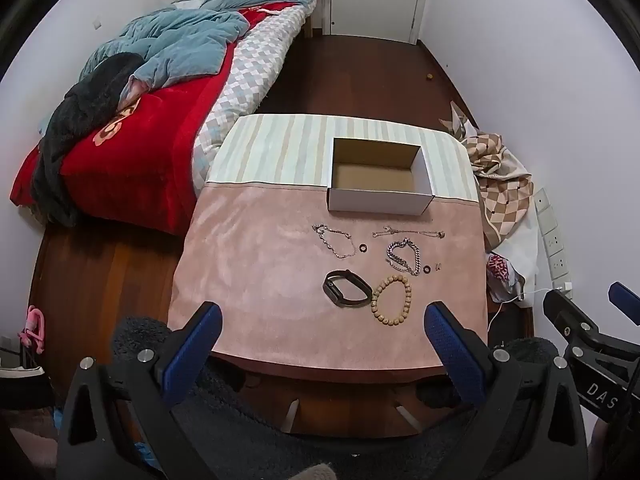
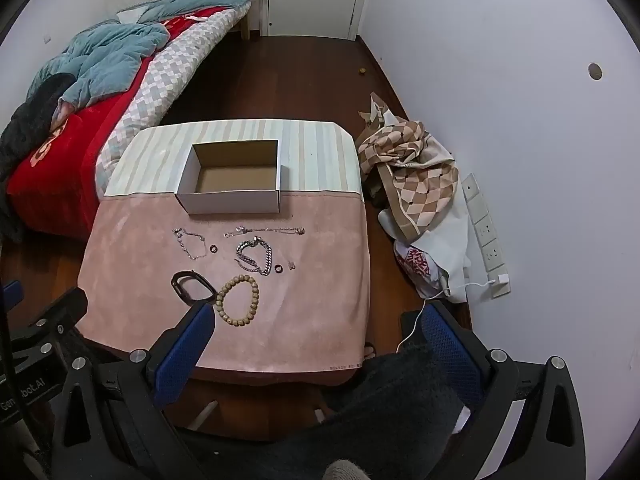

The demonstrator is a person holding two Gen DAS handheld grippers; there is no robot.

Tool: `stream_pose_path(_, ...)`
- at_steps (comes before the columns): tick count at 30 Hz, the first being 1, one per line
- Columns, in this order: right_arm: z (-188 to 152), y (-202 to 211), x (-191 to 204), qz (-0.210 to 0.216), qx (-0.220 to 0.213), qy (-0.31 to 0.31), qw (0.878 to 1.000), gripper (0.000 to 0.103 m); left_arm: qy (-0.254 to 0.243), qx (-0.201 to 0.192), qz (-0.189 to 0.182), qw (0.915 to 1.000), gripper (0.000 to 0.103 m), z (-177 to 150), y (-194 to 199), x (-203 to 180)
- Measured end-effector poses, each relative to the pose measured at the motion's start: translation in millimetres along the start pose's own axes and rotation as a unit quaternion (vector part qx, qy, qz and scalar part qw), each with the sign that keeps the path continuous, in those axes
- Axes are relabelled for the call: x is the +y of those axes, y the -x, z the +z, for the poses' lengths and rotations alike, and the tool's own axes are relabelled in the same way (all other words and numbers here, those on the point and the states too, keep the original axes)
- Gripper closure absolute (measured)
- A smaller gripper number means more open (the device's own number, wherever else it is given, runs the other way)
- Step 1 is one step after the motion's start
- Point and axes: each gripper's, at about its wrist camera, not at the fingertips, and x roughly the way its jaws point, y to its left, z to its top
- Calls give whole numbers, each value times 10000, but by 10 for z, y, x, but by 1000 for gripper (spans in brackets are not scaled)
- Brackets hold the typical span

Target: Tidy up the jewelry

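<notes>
Rumpled bed (image 1: 120, 120), checkered cloth (image 2: 416, 176)

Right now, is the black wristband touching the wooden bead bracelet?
Cannot tell. In the left wrist view the black wristband and wooden bead bracelet meet with no visible gap; the right wrist view's finger hides that spot.

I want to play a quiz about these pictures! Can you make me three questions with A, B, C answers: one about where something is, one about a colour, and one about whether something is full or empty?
1. Where is the bead bracelet?
A in the box
B beside the black band
C on the bed

2. What colour are the left gripper pads?
A blue
B yellow
C green

3. The cardboard box is:
A full
B closed
C open, empty

Answers: 1 B, they lie side by side on the pink cloth. 2 A, both pads show blue. 3 C, its bare floor shows.
</notes>
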Motion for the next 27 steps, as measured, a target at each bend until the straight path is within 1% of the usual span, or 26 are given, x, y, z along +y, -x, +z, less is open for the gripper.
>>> stream_pose_path(5, 7, 15, 3, -16, 26, 11, 10000, 0, -14, 41, -14, 10000, 0, 7, -25, 4)
stream_pose_path(6, 1, 20, -7, -2, -13, 2, 10000, 0, 4, -63, 21, 10000, 0, -14, 5, -5)
stream_pose_path(9, -7, 28, -15, 9, -23, -6, 10000, 0, 3, -66, 25, 10000, 0, -23, -3, -8)
stream_pose_path(10, -12, 27, -17, 4, -24, 0, 10000, 0, 4, -78, 24, 10000, 0, 35, 78, -7)
stream_pose_path(13, -31, 25, -38, 23, -35, -13, 10000, 0, 13, -96, 21, 10000, 0, 47, 102, 2)
stream_pose_path(14, 25, 61, 10, 22, -38, -11, 10000, 0, 7, -113, 29, 9999, 0, 30, 133, -37)
stream_pose_path(20, 0, 46, -12, 26, -46, -25, 10000, 0, -6, -143, -6, 9999, 0, 37, 136, 7)
stream_pose_path(27, 64, 143, -33, 30, -66, -28, 10000, 0, -12, -158, -7, 9999, 0, 73, 168, 4)
